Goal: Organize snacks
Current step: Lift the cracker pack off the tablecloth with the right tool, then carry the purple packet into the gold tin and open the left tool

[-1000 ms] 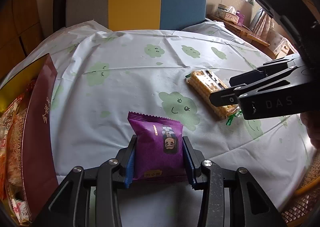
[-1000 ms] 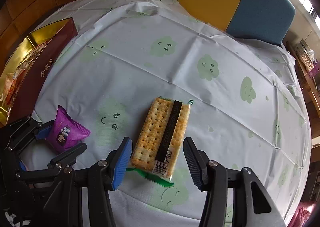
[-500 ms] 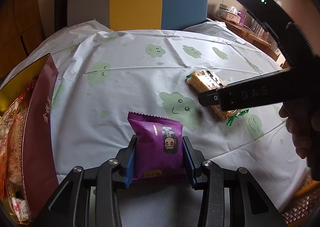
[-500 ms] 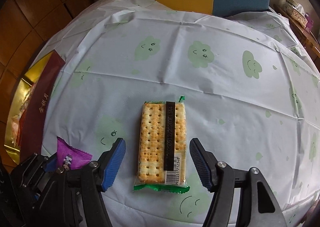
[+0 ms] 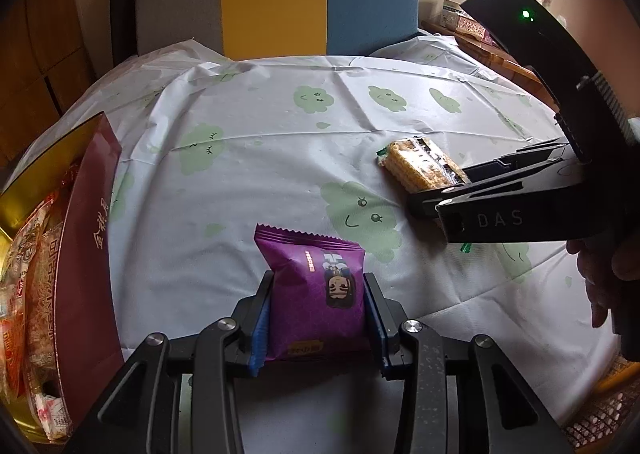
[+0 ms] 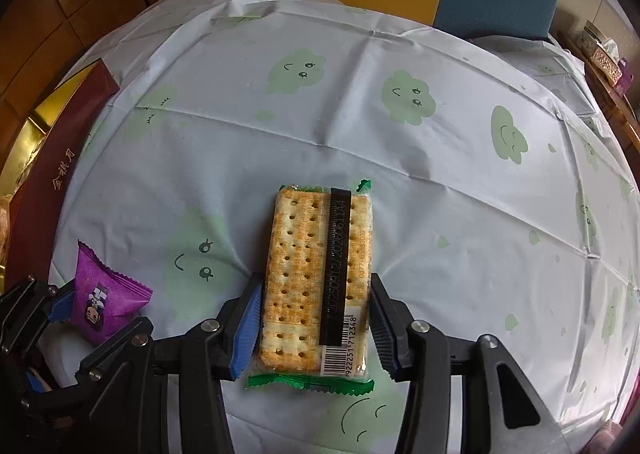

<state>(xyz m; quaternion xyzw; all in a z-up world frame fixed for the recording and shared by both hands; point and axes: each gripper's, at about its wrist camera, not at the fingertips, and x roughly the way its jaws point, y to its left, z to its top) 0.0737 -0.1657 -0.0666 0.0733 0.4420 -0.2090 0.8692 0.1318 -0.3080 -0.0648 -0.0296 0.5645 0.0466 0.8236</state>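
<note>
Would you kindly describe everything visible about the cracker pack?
The cracker pack is a long clear wrapper with green crimped ends, showing pale dotted crackers, a black printed strip and a barcode near its close end. It lies flat on the cloud-print tablecloth. The right gripper straddles its near end, jaws closing, blue pads at both long edges.

Purple snack packet (image 5: 316, 294) — glossy printed foil-like plastic, crimped serrated top edge. Cracker pack (image 6: 316, 282) in clear shiny film with green sealed ends; crackers inside dry, pitted, matt. Desk (image 6: 420, 142) covered by thin plastic sheet, smooth, faintly shiny, creased along fold lines. Maroon box (image 5: 86, 254) — matt card outside, gold glossy lining. Left hand-held gripper (image 5: 318, 328) and right hand-held gripper (image 6: 316, 328): matt black plastic bodies, ribbed blue rubbery pads, bright metal screw heads.
</note>
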